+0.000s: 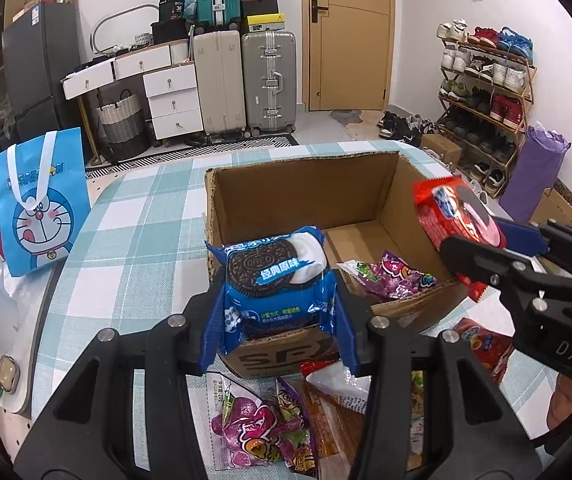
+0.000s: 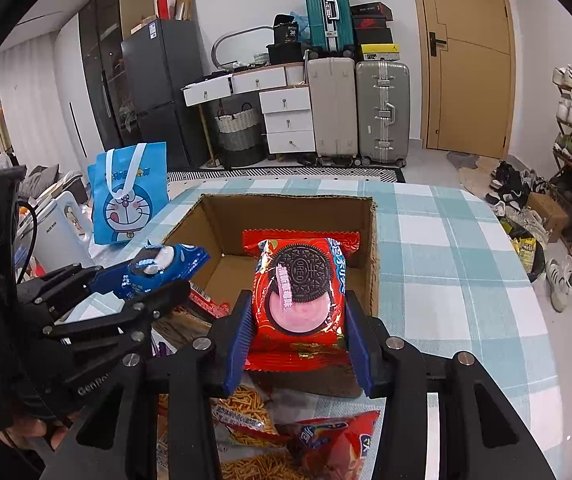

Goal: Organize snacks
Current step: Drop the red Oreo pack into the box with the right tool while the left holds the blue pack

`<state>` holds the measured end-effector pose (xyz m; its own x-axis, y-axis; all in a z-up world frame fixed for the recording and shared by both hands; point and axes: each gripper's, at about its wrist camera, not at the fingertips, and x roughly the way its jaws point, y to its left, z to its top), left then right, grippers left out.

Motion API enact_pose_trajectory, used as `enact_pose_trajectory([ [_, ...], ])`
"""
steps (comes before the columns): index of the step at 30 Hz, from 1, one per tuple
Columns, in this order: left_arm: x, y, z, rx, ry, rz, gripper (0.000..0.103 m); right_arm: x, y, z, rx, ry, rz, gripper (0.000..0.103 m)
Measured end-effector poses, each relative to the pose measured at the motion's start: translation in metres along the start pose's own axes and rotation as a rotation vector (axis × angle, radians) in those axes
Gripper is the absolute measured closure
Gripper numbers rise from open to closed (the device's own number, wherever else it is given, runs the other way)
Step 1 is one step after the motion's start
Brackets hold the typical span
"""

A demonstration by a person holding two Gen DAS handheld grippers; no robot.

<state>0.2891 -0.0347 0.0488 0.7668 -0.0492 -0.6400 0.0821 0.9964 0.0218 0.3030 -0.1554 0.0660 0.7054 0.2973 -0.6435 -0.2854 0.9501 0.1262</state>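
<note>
My left gripper is shut on a blue Oreo pack and holds it over the near left corner of the open cardboard box. My right gripper is shut on a red Oreo pack at the box's near edge. The right gripper with its red pack also shows at the right of the left wrist view. The left gripper with the blue pack shows at the left of the right wrist view. Purple candy bags lie inside the box.
Loose snack bags lie on the checked tablecloth in front of the box, including stick-snack bags and a red bag. A blue Doraemon bag stands at the table's left. Suitcases, drawers and a shoe rack stand beyond.
</note>
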Motion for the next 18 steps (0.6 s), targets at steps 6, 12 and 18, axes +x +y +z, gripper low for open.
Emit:
enact_pose_trajectory([
  [6, 0.001, 0.001, 0.0, -0.006, 0.003, -0.003, 0.059, 0.014, 0.001, 0.006, 0.007, 0.023, -0.004, 0.059],
  [12, 0.001, 0.002, 0.0, -0.012, 0.005, -0.003, 0.059, 0.024, -0.003, 0.01, 0.019, 0.035, -0.026, 0.059],
  [18, 0.002, 0.003, 0.001, -0.016, 0.008, -0.006, 0.059, 0.025, -0.014, 0.009, 0.068, 0.04, -0.017, 0.053],
])
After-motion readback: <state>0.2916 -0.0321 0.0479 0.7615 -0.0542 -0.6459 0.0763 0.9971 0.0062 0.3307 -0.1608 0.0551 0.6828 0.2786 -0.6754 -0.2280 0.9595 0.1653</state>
